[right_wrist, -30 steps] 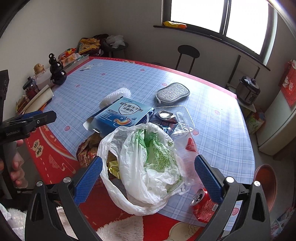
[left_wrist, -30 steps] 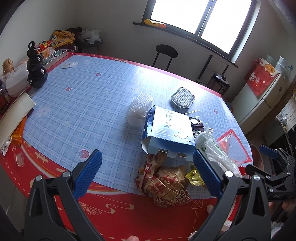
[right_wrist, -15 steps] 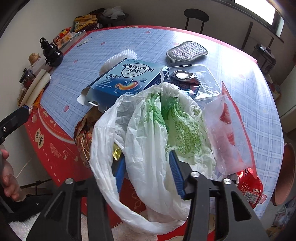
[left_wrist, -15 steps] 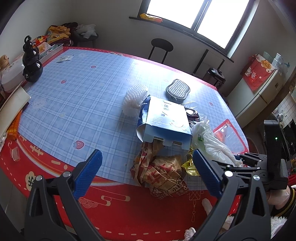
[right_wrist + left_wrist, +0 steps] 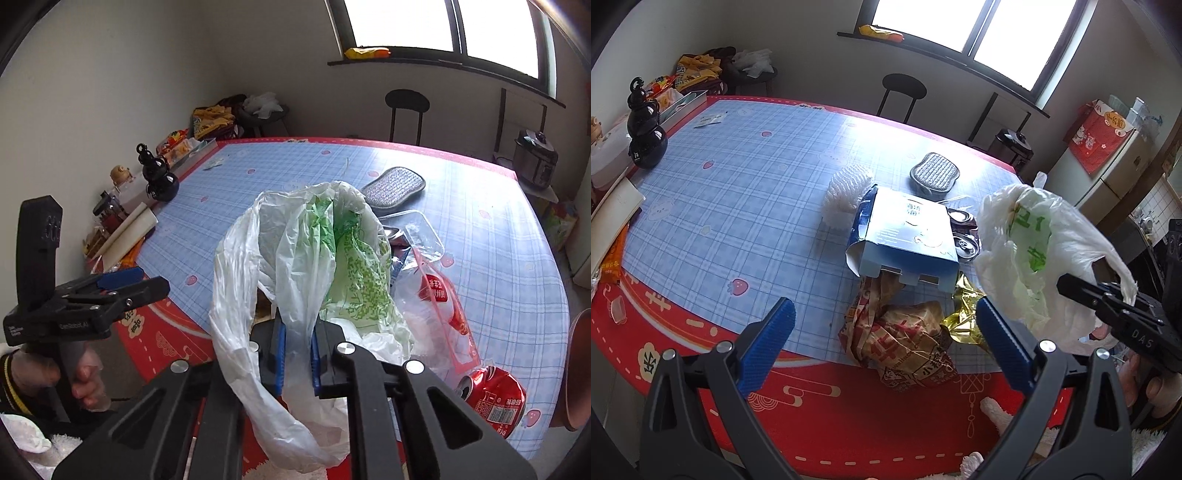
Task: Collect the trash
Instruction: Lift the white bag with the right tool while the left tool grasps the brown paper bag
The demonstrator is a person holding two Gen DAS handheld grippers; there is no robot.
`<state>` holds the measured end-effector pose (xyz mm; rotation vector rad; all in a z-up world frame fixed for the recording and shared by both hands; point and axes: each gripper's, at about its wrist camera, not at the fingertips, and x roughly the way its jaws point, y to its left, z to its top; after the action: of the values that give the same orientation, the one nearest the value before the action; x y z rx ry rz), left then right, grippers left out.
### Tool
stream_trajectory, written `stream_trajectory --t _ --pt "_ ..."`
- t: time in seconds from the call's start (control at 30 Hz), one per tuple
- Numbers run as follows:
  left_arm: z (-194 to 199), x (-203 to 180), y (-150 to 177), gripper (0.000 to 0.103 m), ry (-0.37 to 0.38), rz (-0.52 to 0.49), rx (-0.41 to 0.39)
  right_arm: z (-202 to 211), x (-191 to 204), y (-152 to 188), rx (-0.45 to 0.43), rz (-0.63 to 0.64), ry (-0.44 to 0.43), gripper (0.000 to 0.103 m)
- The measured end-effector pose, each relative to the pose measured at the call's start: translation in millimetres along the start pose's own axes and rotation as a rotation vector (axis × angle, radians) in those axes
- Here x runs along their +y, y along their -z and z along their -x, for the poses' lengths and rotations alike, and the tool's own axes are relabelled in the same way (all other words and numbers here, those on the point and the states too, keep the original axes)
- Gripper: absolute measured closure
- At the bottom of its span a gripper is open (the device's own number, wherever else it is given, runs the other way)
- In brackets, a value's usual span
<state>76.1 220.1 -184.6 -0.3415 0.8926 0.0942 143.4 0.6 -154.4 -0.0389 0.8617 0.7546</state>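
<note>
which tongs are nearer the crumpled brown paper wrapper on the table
Left. The left tongs hang open right in front of the crumpled brown paper wrapper, framing it. The right tongs are off to its right, shut on the white plastic bag with green print.

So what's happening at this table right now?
A person is clearing trash off a table with two handheld tools. The right tool is shut on a white plastic bag, held up above the table's near edge. The left tool is open and empty, aimed at the crumpled brown wrapper and the blue box. A crushed red can lies nearby.
</note>
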Motion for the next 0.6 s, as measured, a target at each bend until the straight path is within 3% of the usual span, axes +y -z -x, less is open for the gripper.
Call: stream_trajectory --t 0.17,0.27,0.5,0.6 --pt "-10.1 4.5 6.0 0.008 0.011 0.024 0.045 36.8 4.7 -5.7 -0.144 0.034 0.043 0.091" --pt "-18.8 3.9 11.4 0.015 0.026 0.030 0.086 54.7 4.9 -6.5 -0.212 0.049 0.102 0.091" --pt "-50.0 -4.8 25.8 0.015 0.086 0.039 0.202 89.6 1.7 5.1 -0.336 0.076 0.254 0.091" --pt "-64.9 -2.3 31.1 0.020 0.103 0.084 0.247 99.4 -1.1 11.2 -0.356 0.077 0.291 0.091"
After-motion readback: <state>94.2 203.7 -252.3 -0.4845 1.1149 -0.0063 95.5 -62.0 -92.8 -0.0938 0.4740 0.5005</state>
